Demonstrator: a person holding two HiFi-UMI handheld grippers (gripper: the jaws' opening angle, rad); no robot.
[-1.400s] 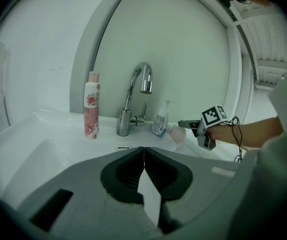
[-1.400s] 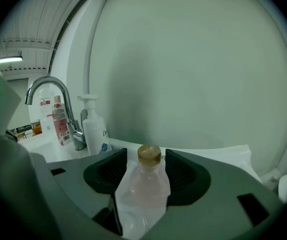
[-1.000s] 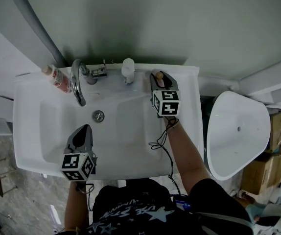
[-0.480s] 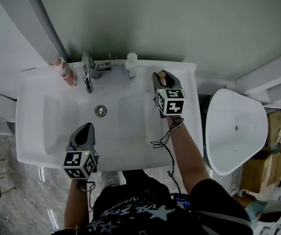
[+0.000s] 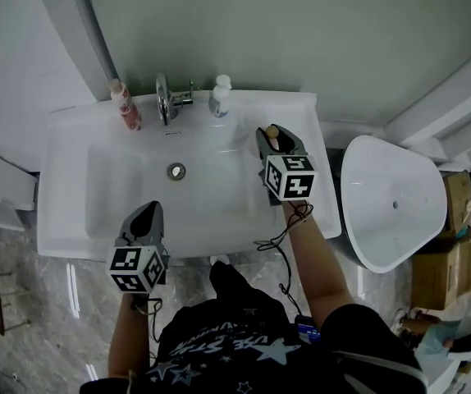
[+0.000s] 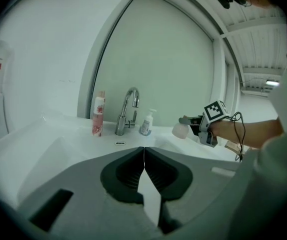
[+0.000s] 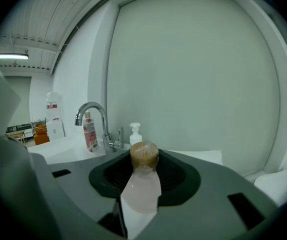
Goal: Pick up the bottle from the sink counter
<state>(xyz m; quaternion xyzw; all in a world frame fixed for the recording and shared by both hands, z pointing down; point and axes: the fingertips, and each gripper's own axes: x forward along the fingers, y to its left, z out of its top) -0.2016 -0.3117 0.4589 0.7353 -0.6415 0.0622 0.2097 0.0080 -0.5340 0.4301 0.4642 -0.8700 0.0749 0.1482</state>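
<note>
A pale pink frosted bottle (image 7: 142, 181) with a round wooden cap (image 7: 144, 155) stands upright between the jaws of my right gripper (image 7: 143, 186), which is shut on its body. In the head view the right gripper (image 5: 273, 138) is over the right side of the white sink (image 5: 71, 171), and the bottle's cap (image 5: 272, 130) shows at its tip. From the left gripper view the bottle (image 6: 180, 130) hangs clear above the counter. My left gripper (image 5: 145, 217) is at the sink's front edge, its jaws (image 6: 144, 156) shut with nothing in them.
Along the back ledge stand a tall pink bottle (image 5: 126, 105), a chrome tap (image 5: 166, 101) and a white pump bottle (image 5: 220, 95). A white toilet (image 5: 391, 208) is right of the sink, with cardboard boxes (image 5: 441, 277) beyond it.
My right gripper has drawn back from the back ledge with the bottle in it. The left gripper has shifted slightly toward the sink's front edge.
</note>
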